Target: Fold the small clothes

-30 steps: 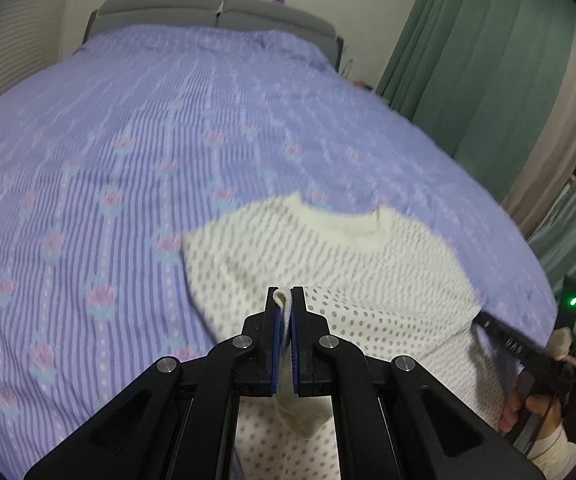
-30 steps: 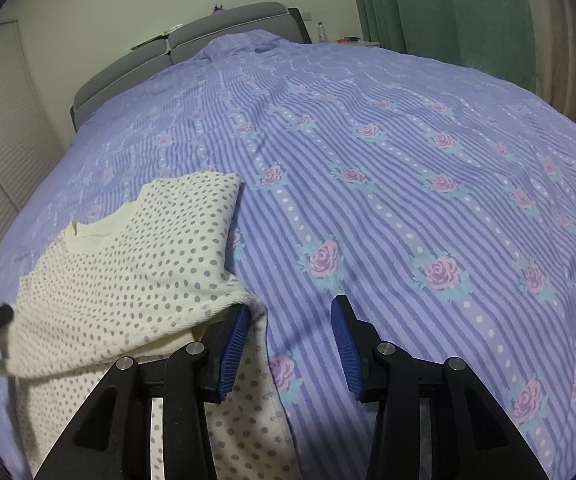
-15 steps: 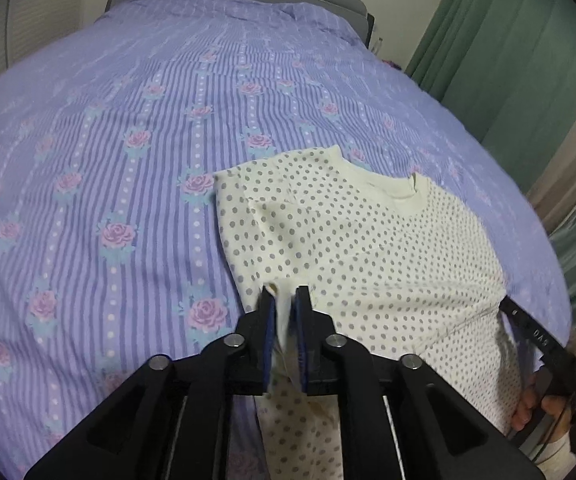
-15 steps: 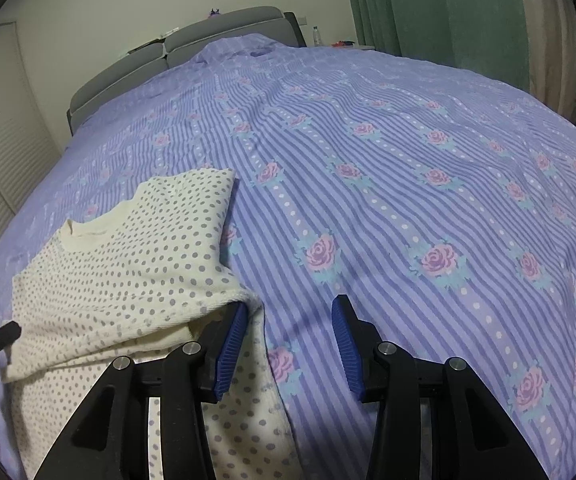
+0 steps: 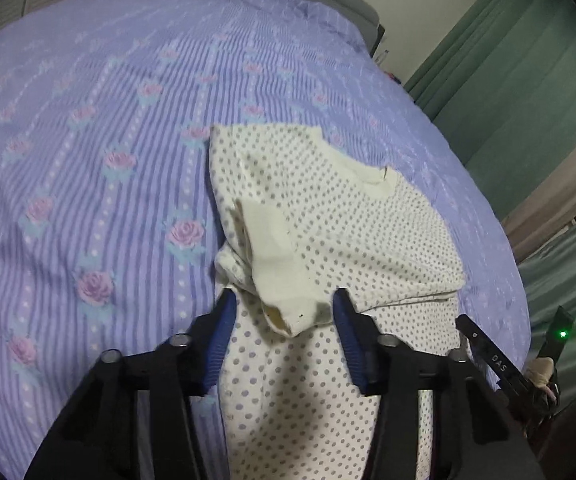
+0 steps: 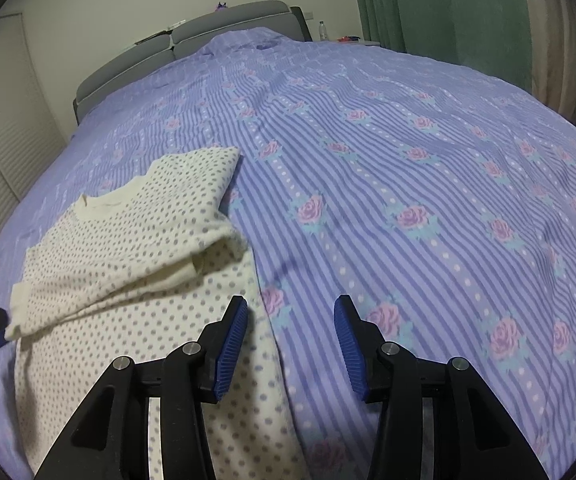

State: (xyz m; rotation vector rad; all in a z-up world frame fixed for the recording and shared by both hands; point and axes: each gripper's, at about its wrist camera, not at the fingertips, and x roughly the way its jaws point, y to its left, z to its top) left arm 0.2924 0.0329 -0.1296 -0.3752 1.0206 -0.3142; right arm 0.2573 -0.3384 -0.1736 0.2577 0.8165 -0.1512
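Observation:
A small cream top with grey dots (image 5: 328,216) lies on the bed, neckline away from me, both sleeves folded in across its body. My left gripper (image 5: 281,312) is open, its blue pads either side of the folded sleeve's cuff (image 5: 288,308), which lies loose between them. In the right wrist view the top (image 6: 127,240) lies at the left. My right gripper (image 6: 290,320) is open and empty, over the top's right edge and the bedspread.
The bed is covered by a purple striped bedspread with roses (image 6: 408,160). A grey headboard (image 6: 191,40) is at the far end. Green curtains (image 5: 528,80) hang on the right. The right gripper's body (image 5: 500,364) shows at the lower right of the left view.
My left gripper carried the sleeve across the top, then opened and let it go. My right gripper drew back a little from the fold and stayed open.

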